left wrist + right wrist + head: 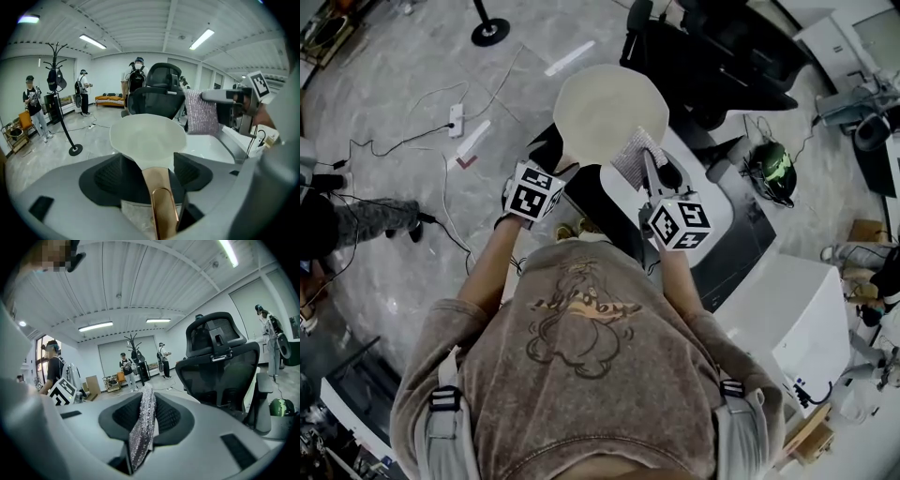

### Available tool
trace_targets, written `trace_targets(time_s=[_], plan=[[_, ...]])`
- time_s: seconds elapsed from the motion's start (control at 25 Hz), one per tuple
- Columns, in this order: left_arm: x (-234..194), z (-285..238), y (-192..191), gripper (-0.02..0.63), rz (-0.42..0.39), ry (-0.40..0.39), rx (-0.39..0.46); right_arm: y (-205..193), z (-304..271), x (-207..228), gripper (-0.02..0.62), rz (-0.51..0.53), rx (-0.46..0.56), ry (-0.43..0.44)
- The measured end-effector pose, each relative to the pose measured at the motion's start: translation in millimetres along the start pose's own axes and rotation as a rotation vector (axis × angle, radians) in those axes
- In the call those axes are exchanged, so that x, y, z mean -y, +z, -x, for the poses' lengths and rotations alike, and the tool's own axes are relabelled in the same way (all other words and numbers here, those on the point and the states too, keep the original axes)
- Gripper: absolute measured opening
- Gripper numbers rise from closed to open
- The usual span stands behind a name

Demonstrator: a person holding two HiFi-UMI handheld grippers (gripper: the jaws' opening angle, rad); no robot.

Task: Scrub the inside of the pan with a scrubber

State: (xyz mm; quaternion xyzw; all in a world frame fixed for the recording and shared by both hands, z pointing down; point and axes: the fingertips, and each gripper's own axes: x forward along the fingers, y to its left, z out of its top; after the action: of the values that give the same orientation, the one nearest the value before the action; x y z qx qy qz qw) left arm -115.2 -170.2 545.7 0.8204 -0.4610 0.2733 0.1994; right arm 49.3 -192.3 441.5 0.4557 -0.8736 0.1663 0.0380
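Cream-white inside and empty, the pan hangs in the air beyond the edge of the white counter, above the grey floor and just in front of a black office chair. Its copper-coloured handle runs back between the jaws of the left gripper, which stand wide on either side of it and carry the pan with its bowl facing up and away from the person.

The right gripper has its jaws closed narrowly on a silvery, glittering scrubber, pinched edge-on so that the pad stands up out of the jaws. From the head view the scrubber sits at the near right part of the pan's rim; the left gripper view shows it upright just beside that rim. Whether it touches the pan cannot be told.

Loose cables trail over the floor. Farther off in the room stand a black coat stand and several people.
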Motion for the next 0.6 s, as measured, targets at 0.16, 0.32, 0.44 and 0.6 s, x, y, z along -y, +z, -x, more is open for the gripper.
trace_targets(time_s=[0.16, 0.32, 0.44, 0.6], plan=[[5, -22, -16, 0.341, -0.032, -0.035, -0.082, 5, -8, 12, 0.083, -0.014, 0.014, -0.004], [11, -40, -29, 0.341, -0.052, -0.084, -0.162, 8, -13, 27, 0.083, -0.029, 0.013, -0.012], [11, -45, -35, 0.341, -0.059, -0.099, -0.214, 7, -16, 33, 0.083, -0.041, 0.010, -0.023], [8, -52, -36, 0.339, -0.080, -0.099, -0.243, 2, -19, 39, 0.083, -0.035, -0.009, -0.034]])
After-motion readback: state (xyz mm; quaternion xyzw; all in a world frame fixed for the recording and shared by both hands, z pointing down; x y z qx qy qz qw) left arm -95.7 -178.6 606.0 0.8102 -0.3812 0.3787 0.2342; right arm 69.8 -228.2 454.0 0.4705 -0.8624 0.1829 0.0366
